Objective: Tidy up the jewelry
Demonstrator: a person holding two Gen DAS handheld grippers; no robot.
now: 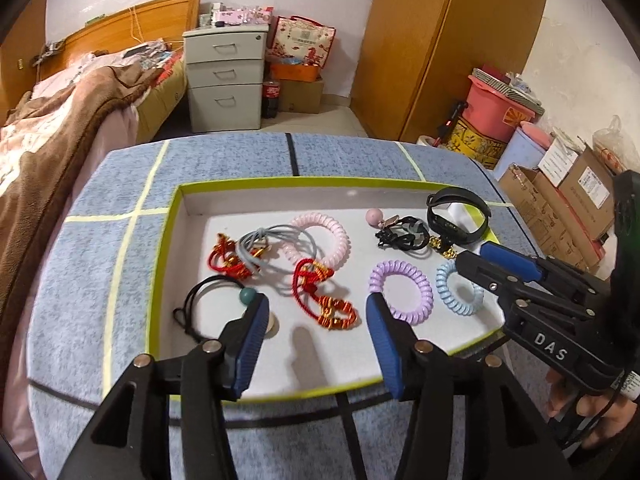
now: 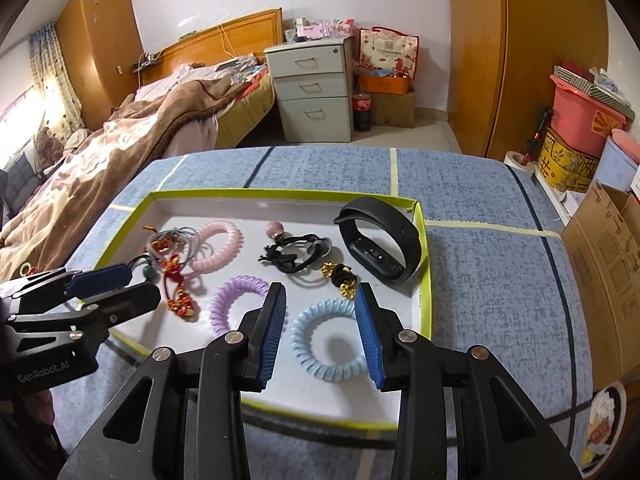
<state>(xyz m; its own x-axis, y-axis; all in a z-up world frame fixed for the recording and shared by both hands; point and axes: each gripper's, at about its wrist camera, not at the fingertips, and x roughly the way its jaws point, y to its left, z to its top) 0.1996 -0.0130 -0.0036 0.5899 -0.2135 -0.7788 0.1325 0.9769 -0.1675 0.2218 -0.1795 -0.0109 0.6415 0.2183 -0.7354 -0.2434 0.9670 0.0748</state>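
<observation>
**Both claws hovering open over the jewelry tray**

The left claw (image 1: 316, 320) is hanging with its jaws spread wide and gripping nothing, above the near part of the green-rimmed tray (image 1: 162, 264); its blue pads (image 1: 252, 344) are framing the red-and-gold knotted cord (image 1: 328, 300) lying on the white tray floor; just beside the left pad a black cord loop with a teal bead (image 1: 216, 304) is lying; further back a second red cord (image 1: 228, 256), a bunch of grey elastic ties (image 1: 276, 244) and a pink coil hair tie (image 1: 324, 240) are overlapping one another.

The right claw (image 2: 320, 328) is also standing open and empty, its fingers (image 2: 370, 340) sitting to either side of the light blue coil hair tie (image 2: 324, 344), which is lying flat near the front right corner of the tray (image 2: 426, 264); whether the pads are touching the coil I cannot tell; a purple coil hair tie (image 2: 232, 300) is resting just left of it; behind are lying a black tie with gold beads (image 2: 342, 276), a black knotted tie with a pink ball (image 2: 296, 254), and a black fitness band (image 2: 384, 240) standing on edge against the right wall.

The tray is sitting on a table covered with a blue cloth (image 1: 100, 248) marked with pale tape lines; a bed (image 2: 120, 144) and a grey drawer cabinet (image 2: 312, 88) are standing beyond.
</observation>
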